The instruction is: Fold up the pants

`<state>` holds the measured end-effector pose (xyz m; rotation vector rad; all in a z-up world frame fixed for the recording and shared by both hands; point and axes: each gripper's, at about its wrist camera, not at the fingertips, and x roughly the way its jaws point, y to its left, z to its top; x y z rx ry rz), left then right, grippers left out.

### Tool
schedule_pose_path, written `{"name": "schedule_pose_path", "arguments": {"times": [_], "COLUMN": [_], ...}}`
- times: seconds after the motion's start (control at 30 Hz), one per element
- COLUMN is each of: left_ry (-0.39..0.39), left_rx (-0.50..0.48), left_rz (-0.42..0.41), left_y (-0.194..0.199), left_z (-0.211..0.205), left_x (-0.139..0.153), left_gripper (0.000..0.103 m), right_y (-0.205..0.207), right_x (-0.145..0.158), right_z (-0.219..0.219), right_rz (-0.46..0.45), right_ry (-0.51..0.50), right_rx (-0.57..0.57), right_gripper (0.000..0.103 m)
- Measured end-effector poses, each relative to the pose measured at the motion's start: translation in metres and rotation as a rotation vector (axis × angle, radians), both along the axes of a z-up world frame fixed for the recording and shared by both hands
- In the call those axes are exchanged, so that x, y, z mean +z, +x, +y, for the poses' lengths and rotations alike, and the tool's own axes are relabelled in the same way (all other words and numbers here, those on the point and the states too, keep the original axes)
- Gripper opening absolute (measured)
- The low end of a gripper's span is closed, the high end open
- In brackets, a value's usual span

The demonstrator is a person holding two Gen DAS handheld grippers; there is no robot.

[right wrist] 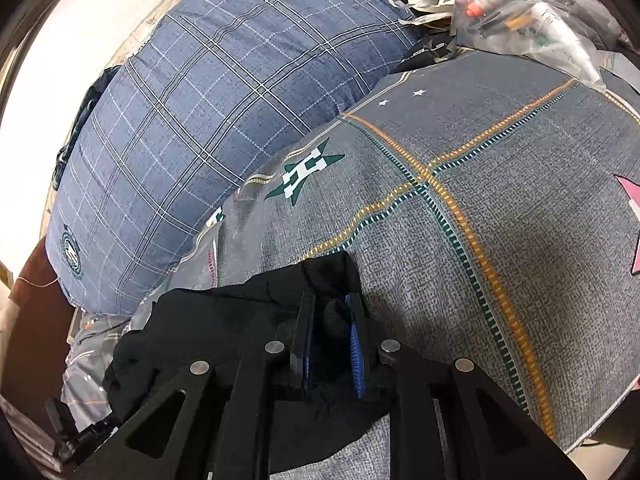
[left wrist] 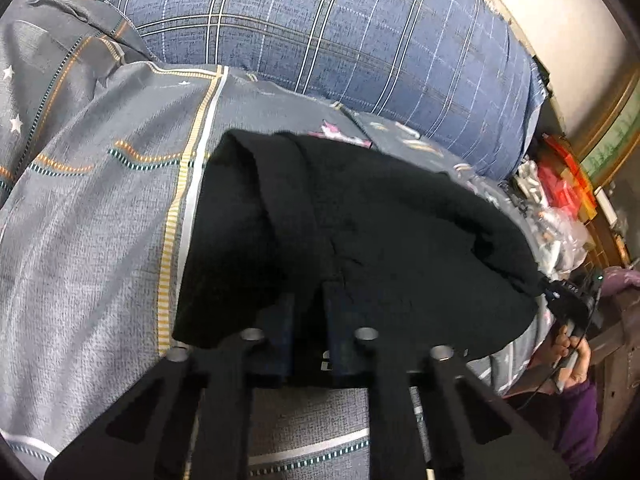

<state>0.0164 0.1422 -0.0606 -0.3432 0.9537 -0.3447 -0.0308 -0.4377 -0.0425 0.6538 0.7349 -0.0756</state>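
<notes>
The black pants [left wrist: 360, 232] lie bunched on a grey patterned bedsheet [left wrist: 92, 220]. In the left wrist view my left gripper [left wrist: 309, 300] is shut on the near edge of the pants, its tips buried in the cloth. In the right wrist view my right gripper [right wrist: 332, 312] is shut on a fold of the pants [right wrist: 240, 320], with black cloth pinched between the blue pads [right wrist: 356, 344]. The right gripper and the hand that holds it also show in the left wrist view [left wrist: 568, 300] at the far right end of the pants.
A big blue plaid pillow [left wrist: 340, 40] lies along the back of the bed, also in the right wrist view [right wrist: 200, 120]. Plastic bags with small items [right wrist: 520, 12] sit at the bed's far edge. Red packages [left wrist: 560, 184] lie beside the bed.
</notes>
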Motion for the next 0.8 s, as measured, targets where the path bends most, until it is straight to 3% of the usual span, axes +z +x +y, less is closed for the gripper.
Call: {"name": "schedule_pose_path", "arguments": {"times": [0.27, 0.47, 0.57, 0.67, 0.73, 0.8], "left_ry": [-0.223, -0.314, -0.3, -0.259, -0.192, -0.175], "left_rx": [-0.065, -0.049, -0.002, 0.056, 0.076, 0.088], "left_rz": [-0.077, -0.184, -0.179, -0.073, -0.006, 0.018], "left_y": [0.003, -0.011, -0.013, -0.011, -0.01, -0.011], "left_z": [0.02, 0.048, 0.067, 0.085, 0.085, 0.082], "left_x": [0.049, 0.091, 0.089, 0.056, 0.035, 0.025], "left_gripper": [0.004, 0.004, 0.004, 0.004, 0.004, 0.004], "right_y": [0.005, -0.005, -0.015, -0.023, -0.028, -0.032], "right_x": [0.029, 0.051, 0.051, 0.038, 0.027, 0.02], "right_z": [-0.002, -0.004, -0.009, -0.019, -0.025, -0.03], "right_rz": [-0.046, -0.147, -0.16, -0.109, -0.065, -0.03], "right_ry": [-0.017, -0.002, -0.009, -0.004, 0.004, 0.009], "right_rx": [-0.02, -0.04, -0.046, -0.07, -0.083, -0.09], "right_gripper": [0.017, 0.017, 0.017, 0.017, 0.017, 0.017]}}
